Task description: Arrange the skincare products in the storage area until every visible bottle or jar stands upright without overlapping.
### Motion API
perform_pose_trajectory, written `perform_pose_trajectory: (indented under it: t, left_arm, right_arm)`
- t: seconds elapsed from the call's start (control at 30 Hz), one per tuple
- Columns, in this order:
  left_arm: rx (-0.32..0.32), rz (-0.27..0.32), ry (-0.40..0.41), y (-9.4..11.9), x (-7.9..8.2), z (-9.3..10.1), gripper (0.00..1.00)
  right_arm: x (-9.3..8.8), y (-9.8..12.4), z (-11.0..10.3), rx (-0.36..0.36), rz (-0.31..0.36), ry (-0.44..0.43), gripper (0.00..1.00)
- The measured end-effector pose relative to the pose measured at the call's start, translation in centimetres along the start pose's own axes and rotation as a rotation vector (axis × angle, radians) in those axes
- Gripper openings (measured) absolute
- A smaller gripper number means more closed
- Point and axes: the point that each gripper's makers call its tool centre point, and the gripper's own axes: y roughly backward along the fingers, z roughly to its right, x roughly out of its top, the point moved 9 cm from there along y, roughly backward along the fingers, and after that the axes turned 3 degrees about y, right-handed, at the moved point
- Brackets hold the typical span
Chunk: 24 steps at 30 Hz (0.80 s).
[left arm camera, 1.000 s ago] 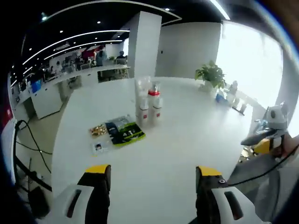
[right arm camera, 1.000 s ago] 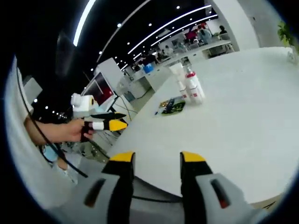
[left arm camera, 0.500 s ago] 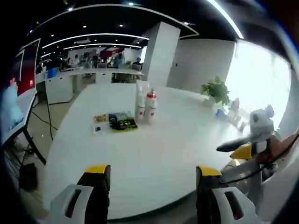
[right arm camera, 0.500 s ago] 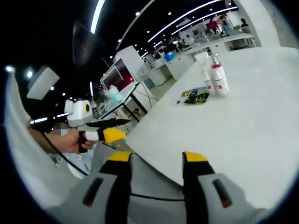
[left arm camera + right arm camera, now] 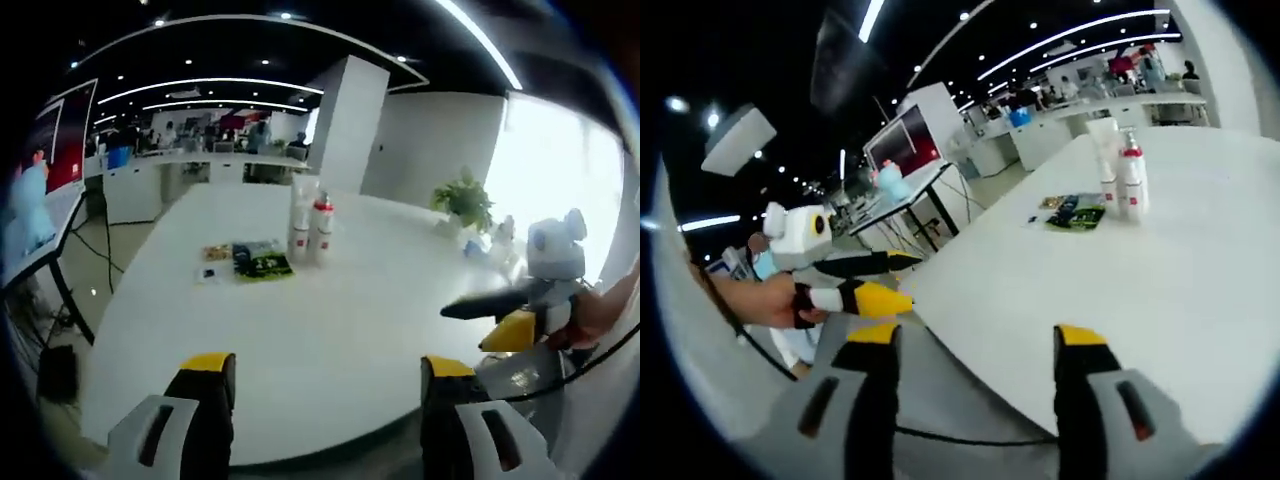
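Observation:
Two skincare bottles stand upright, close together, far out on the white table [image 5: 330,330]: a tall white one [image 5: 299,215] and a white one with a red cap [image 5: 322,226]. The right gripper view has them as the white bottle [image 5: 1106,178] and the red-capped bottle [image 5: 1131,180]. Flat dark and green sachets [image 5: 254,262] lie just left of them, the sachets [image 5: 1072,213] again beside the bottles. My left gripper [image 5: 328,365] is open and holds nothing, well short of the bottles; it appears as the left gripper [image 5: 912,280] in a hand. My right gripper [image 5: 976,335] is open, off the table's edge, and enters as the right gripper [image 5: 465,325].
A potted plant [image 5: 465,200] and small items stand at the table's far right. The table's near edge [image 5: 970,350] runs close under the right jaws. A white pillar [image 5: 345,125], desks, screens and people fill the office behind.
Both views have pulled back and swung, so the bottles look smaller and farther. The right gripper's jaws stand slightly wider apart. The bottles and sachets lie as before.

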Motion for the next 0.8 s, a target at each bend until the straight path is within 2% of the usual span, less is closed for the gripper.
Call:
perform_pose_trajectory:
  t: [0.13,0.27,0.33,0.43,0.53,0.67,0.7,0.8]
  left_arm:
    - [0.004,0.03,-0.008,-0.2,0.5,-0.7,0.77]
    - [-0.014,0.013,-0.03,-0.5,-0.1,-0.2,0.76]
    - [-0.019,0.019,-0.042,-0.5,-0.3,0.0,0.75]
    - [-0.022,0.008,-0.066,-0.6,-0.5,0.1,0.74]
    - [-0.034,0.022,-0.058,-0.7,-0.1,0.0,0.74]
    - [-0.036,0.026,-0.023,-0.7,0.3,0.0,0.73]
    - [-0.033,0.033,-0.024,-0.5,0.6,0.1,0.72]
    - [-0.073,0.13,-0.106,0.1,2.3,1.0,0.72]
  right_arm:
    - [0.1,0.1,-0.1,-0.033,0.005,0.03,0.72]
    - [0.2,0.9,0.0,-0.048,0.011,0.0,0.71]
    - [0.3,1.6,-0.1,-0.063,0.035,0.015,0.68]
    - [-0.3,1.9,-0.3,-0.06,0.024,-0.02,0.68]
    - [-0.9,2.1,-0.3,-0.074,0.003,-0.018,0.68]
    - [-1.0,2.1,-0.2,-0.096,0.011,-0.03,0.68]
    - [-1.0,2.0,-0.2,-0.1,0.003,-0.031,0.68]
    - [-0.5,1.9,-0.2,-0.109,0.016,-0.002,0.68]
